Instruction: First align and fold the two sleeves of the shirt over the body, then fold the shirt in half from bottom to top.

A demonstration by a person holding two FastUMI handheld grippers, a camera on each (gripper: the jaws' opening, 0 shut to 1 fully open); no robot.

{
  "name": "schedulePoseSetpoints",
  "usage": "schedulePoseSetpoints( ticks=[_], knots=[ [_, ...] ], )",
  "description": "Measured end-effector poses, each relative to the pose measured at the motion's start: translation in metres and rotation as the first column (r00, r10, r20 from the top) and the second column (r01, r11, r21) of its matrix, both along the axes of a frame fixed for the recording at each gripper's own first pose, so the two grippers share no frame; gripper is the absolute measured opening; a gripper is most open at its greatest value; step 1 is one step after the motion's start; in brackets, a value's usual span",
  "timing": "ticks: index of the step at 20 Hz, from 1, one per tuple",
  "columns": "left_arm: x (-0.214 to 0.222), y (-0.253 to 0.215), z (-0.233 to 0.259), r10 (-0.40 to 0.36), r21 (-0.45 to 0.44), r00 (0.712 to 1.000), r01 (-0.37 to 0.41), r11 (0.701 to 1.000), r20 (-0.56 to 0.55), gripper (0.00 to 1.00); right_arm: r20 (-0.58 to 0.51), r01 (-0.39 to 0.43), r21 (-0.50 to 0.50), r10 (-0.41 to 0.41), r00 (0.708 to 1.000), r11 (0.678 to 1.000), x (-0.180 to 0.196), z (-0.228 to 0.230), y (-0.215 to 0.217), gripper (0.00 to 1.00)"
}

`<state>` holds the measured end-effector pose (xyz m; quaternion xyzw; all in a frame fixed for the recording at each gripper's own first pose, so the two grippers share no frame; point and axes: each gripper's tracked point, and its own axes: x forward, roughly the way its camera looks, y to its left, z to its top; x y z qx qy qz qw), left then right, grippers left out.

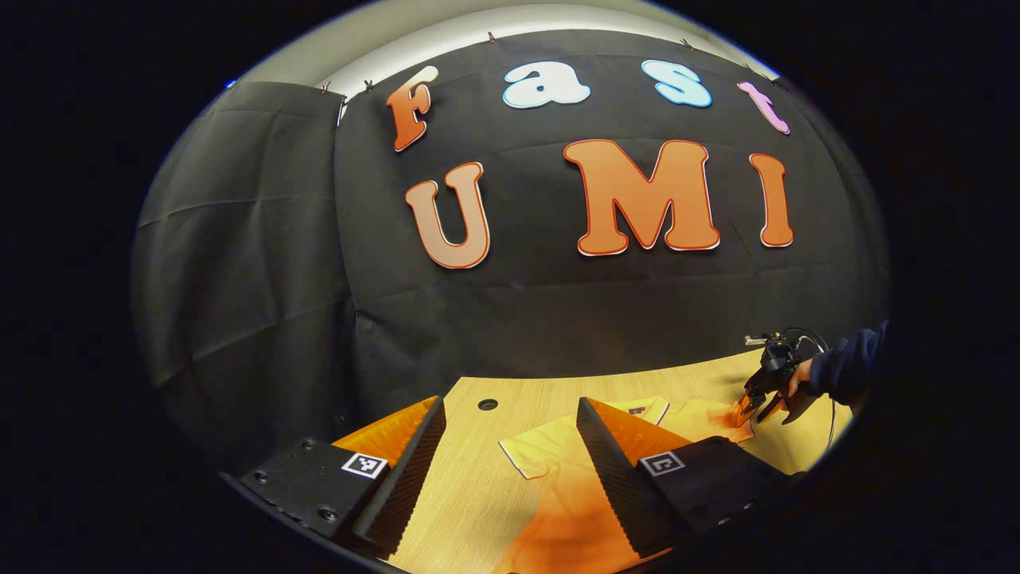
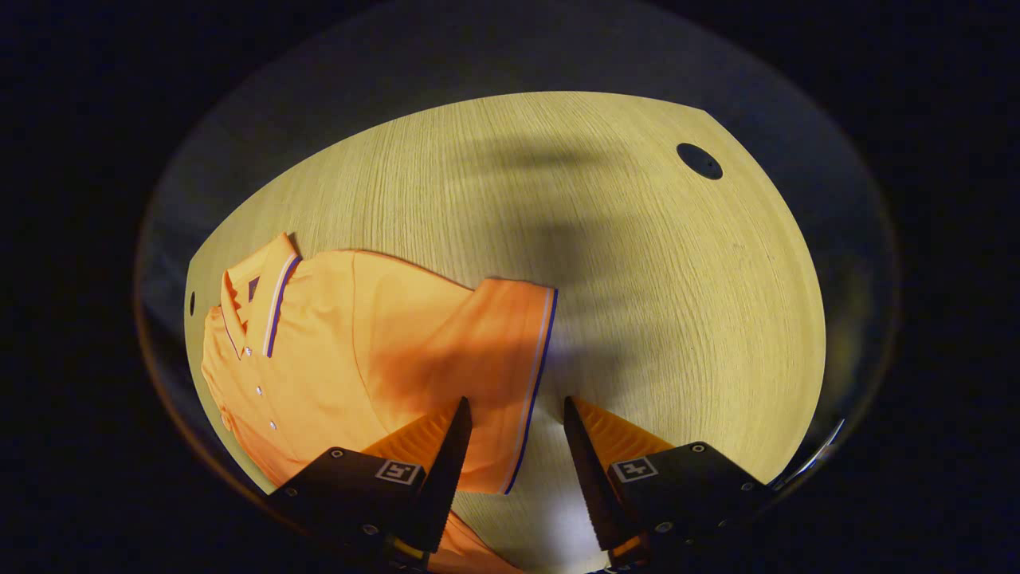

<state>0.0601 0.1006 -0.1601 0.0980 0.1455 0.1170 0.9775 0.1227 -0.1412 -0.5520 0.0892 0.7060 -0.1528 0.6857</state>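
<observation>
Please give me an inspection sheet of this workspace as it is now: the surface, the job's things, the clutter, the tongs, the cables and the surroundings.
Surface: wooden table, with a round hole near its far corner.
Job's things: orange shirt lying flat, buttons up, collar visible; sleeve with striped cuff spread out to the side, not folded.
Clutter: nothing seen.
Tongs: left tongs open above the shirt; right tongs open, astride the sleeve's cuff edge, nothing gripped.
Cables: a dark cable hangs by the right tongs and the holding hand.
Surroundings: black cloth wall behind the table.
</observation>
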Motion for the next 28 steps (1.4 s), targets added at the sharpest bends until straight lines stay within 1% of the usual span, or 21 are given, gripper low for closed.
schedulePoseSetpoints(
  ticks=[2,3,5,6,7,8,9,10,11,12,14,15,18,21,24,25,26,27,28],
  knots=[
    [-0.001,-0.001,-0.004,0.001,-0.002,1.000,-0.001,1.000,-0.011,0.99,-0.029,0.033,-0.008,-0.033,0.999,0.999,0.000,-0.002,0.003,0.64],
    [-0.002,-0.001,-0.005,0.002,-0.002,1.000,-0.002,1.000,-0.016,0.99,-0.037,0.053,-0.007,-0.053,0.998,0.999,0.002,-0.003,0.006,0.57],
    [-0.003,-0.003,-0.007,-0.006,-0.002,1.000,0.006,1.000,-0.021,0.99,-0.024,0.034,-0.002,-0.034,0.999,0.999,0.004,0.000,0.006,0.37],
    [-0.002,-0.002,-0.008,-0.005,-0.008,1.000,0.005,1.000,-0.021,0.99,-0.005,0.017,0.030,-0.017,1.000,0.999,0.005,0.000,0.008,0.28],
    [-0.003,0.003,-0.008,0.003,-0.019,1.000,-0.003,1.000,-0.014,0.99,-0.005,0.054,0.064,-0.054,0.999,0.996,0.006,0.002,0.012,0.11],
    [-0.002,0.005,-0.012,0.008,-0.025,1.000,-0.008,1.000,-0.020,0.98,0.003,0.089,0.122,-0.090,0.996,0.989,0.007,0.001,0.019,0.11],
    [-0.004,0.007,-0.012,0.010,-0.030,1.000,-0.011,0.999,-0.023,0.99,0.026,0.101,0.120,-0.105,0.994,0.988,0.011,0.005,0.019,0.11],
    [-0.006,0.009,-0.013,0.013,-0.032,1.000,-0.014,0.999,-0.023,0.99,0.093,0.074,0.097,-0.084,0.992,0.993,0.022,0.015,0.015,0.10],
    [-0.006,0.011,-0.015,0.014,-0.036,1.000,-0.015,0.999,-0.027,0.99,0.111,0.059,0.099,-0.070,0.991,0.993,0.025,0.024,0.018,0.11],
    [-0.007,0.013,-0.017,0.016,-0.040,0.999,-0.017,0.999,-0.031,1.00,0.117,0.046,0.105,-0.058,0.991,0.993,0.027,0.030,0.023,0.10],
    [-0.006,0.015,-0.022,0.018,-0.046,0.999,-0.020,0.999,-0.045,0.99,0.148,0.020,0.116,-0.037,0.988,0.993,0.034,0.038,0.043,0.10],
    [-0.007,0.016,-0.023,0.019,-0.046,0.999,-0.021,0.999,-0.046,0.99,0.154,-0.025,0.097,0.010,0.988,0.995,0.035,0.043,0.050,0.11],
    [-0.011,0.024,-0.029,0.032,-0.051,0.998,-0.034,0.998,-0.049,0.99,0.186,-0.079,0.105,0.058,0.981,0.991,0.050,0.056,0.075,0.10],
    [-0.020,0.033,-0.038,0.058,-0.067,0.997,-0.062,0.996,-0.059,0.99,0.199,-0.132,0.157,0.100,0.975,0.979,0.058,0.062,0.115,0.10],
    [-0.022,0.043,-0.044,0.082,-0.084,0.994,-0.088,0.993,-0.074,0.98,0.213,-0.130,0.234,0.080,0.974,0.963,0.060,0.070,0.144,0.10],
    [-0.023,0.047,-0.048,0.092,-0.087,0.992,-0.099,0.991,-0.081,0.99,0.204,-0.124,0.276,0.068,0.977,0.953,0.058,0.084,0.152,0.19],
    [-0.024,0.048,-0.051,0.095,-0.092,0.992,-0.103,0.990,-0.086,0.99,0.206,-0.134,0.286,0.075,0.976,0.949,0.057,0.077,0.155,0.25],
    [-0.023,0.049,-0.055,0.099,-0.105,0.990,-0.109,0.988,-0.095,0.99,0.233,-0.153,0.279,0.087,0.968,0.948,0.060,0.080,0.155,0.47],
    [-0.020,0.050,-0.058,0.099,-0.118,0.989,-0.112,0.987,-0.107,0.99,0.246,-0.158,0.275,0.089,0.965,0.948,0.061,0.084,0.154,0.51]
  ],
)
